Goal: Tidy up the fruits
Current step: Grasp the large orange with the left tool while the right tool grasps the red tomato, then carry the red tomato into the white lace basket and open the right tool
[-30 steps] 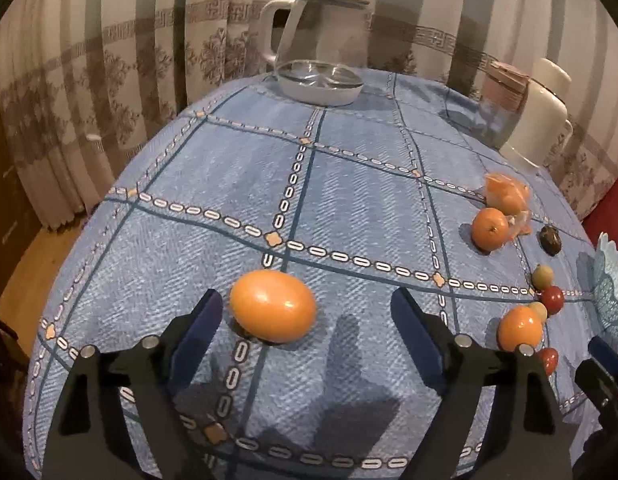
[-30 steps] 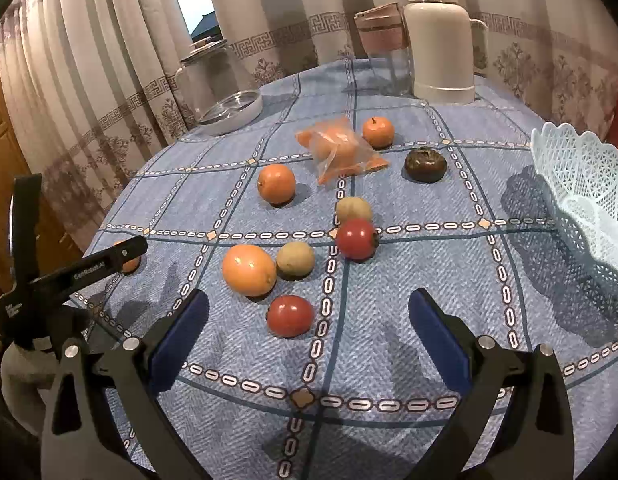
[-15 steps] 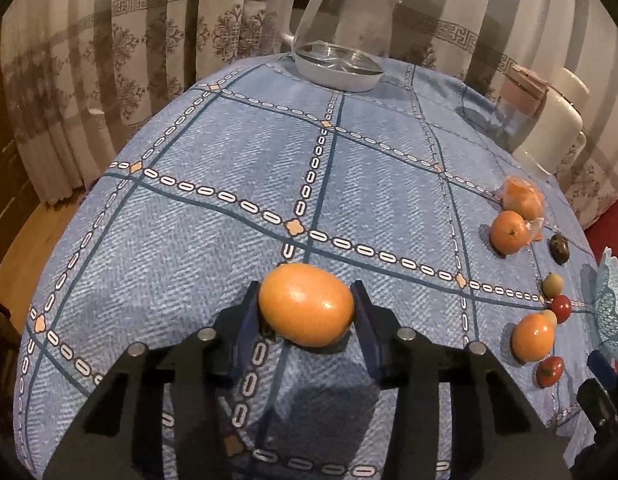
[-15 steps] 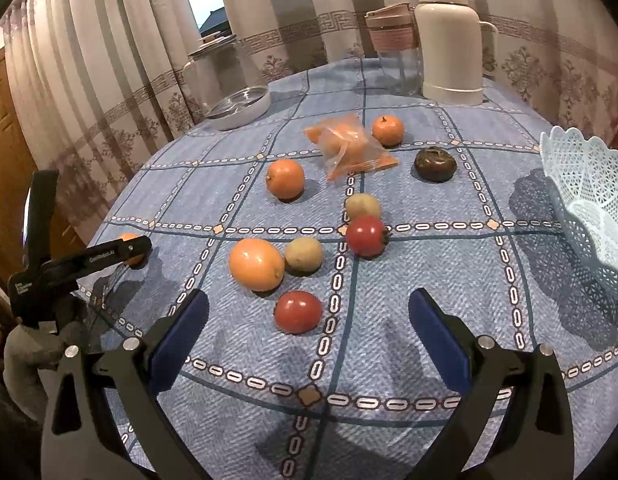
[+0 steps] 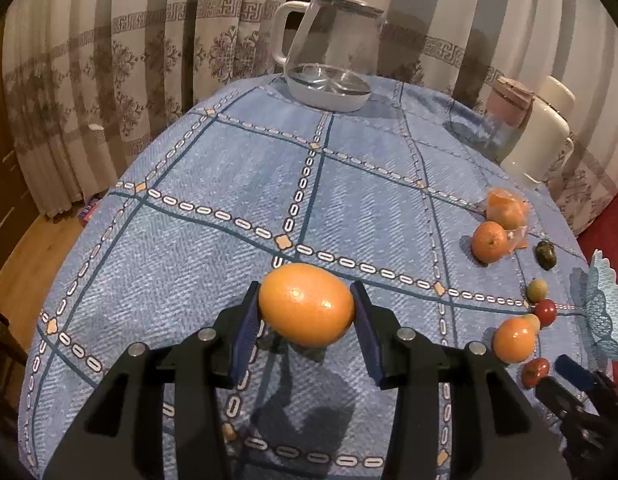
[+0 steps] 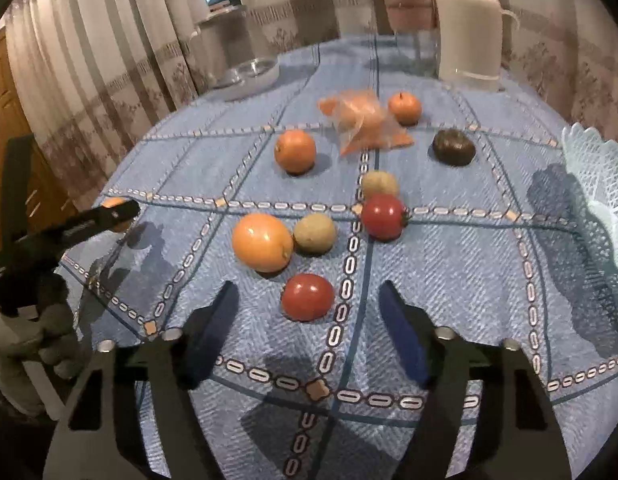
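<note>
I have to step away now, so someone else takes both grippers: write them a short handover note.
Left gripper: shut on the large orange, lifted just off the tablecloth.
Right gripper: jaws closing, nothing gripped yet; the near tomato lies just ahead of its fingertips.
Other fruits lie loose in a cluster mid-table.
White basket at the right edge: no fruit seen in it.
Left: carry every fruit to the basket, probably.

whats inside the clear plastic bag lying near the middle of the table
The plastic bag holds orange fruit, seemingly small oranges like the loose one beside it. The crinkled film and blur hide how many there are, and whether anything else lies underneath them.
</note>
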`<state>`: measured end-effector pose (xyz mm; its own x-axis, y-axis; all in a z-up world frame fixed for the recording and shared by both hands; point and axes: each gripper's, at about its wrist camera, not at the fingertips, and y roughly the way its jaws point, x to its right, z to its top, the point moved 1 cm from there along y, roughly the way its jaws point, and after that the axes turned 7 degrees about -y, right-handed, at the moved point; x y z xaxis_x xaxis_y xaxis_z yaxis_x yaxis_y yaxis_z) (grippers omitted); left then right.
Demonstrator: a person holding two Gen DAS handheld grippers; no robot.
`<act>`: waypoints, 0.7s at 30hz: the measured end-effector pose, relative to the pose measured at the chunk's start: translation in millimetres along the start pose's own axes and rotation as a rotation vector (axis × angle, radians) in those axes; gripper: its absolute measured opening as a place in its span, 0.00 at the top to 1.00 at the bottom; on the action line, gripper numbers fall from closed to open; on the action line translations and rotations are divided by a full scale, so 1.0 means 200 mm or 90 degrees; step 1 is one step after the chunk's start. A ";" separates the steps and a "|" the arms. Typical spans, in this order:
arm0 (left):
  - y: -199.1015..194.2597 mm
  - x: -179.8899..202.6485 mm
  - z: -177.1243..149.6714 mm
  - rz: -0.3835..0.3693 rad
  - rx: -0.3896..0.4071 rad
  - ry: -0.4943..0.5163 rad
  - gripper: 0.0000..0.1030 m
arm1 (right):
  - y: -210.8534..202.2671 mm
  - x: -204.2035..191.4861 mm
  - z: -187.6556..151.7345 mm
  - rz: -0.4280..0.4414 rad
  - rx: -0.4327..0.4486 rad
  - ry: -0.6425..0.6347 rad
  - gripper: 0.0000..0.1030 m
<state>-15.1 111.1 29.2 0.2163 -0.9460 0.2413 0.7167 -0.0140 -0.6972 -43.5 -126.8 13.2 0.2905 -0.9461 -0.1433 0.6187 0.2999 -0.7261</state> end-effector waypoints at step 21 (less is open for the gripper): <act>-0.10 0.05 0.01 -0.016 0.029 0.012 0.56 | 0.03 0.01 0.00 0.020 -0.019 -0.002 0.70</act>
<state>-26.2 101.9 46.7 0.1857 -0.9516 0.2450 0.7515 -0.0231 -0.6593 -39.2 -126.1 9.6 0.3112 -0.9360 -0.1647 0.5871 0.3256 -0.7412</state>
